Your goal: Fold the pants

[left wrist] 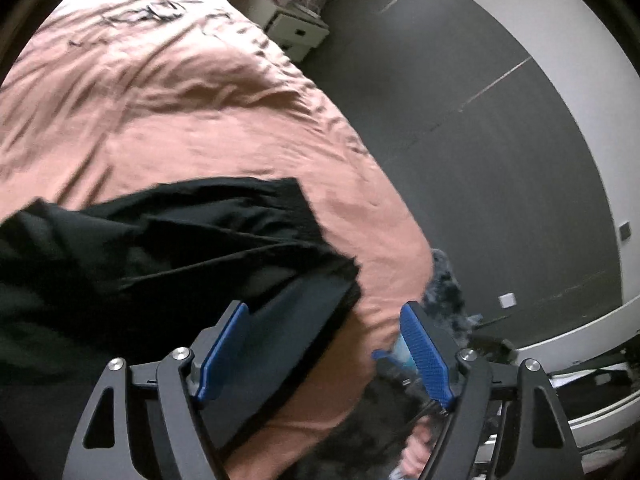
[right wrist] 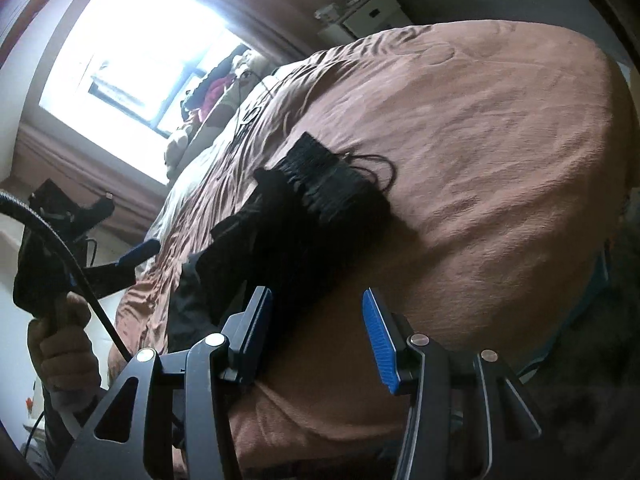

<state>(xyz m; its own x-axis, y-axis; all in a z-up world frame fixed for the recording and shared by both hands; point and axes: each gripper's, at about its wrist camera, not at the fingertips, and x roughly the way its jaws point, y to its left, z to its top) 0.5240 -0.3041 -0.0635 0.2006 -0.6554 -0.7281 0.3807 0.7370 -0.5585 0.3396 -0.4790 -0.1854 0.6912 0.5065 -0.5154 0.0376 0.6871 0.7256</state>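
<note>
Black pants (left wrist: pixel 160 264) lie crumpled on a pink-brown bedspread (left wrist: pixel 180 120), near the bed's edge. In the left wrist view my left gripper (left wrist: pixel 324 352) is open and empty, hovering over the pants' near edge. In the right wrist view the pants (right wrist: pixel 304 220) lie in a heap with the gathered waistband and drawstring (right wrist: pixel 332 176) at the far end. My right gripper (right wrist: pixel 316 340) is open and empty, just above the near end of the pants. The left gripper (right wrist: pixel 136 256) shows at the left of this view, held in a hand.
The bedspread (right wrist: pixel 480 160) covers the whole bed. A white bedside cabinet (left wrist: pixel 296 28) stands at the bed's far corner. Dark grey floor (left wrist: pixel 480 140) runs beside the bed, with a fluffy grey rug (left wrist: pixel 448 288) at the edge. A bright window (right wrist: pixel 132 52) and soft toys (right wrist: pixel 176 144) lie beyond.
</note>
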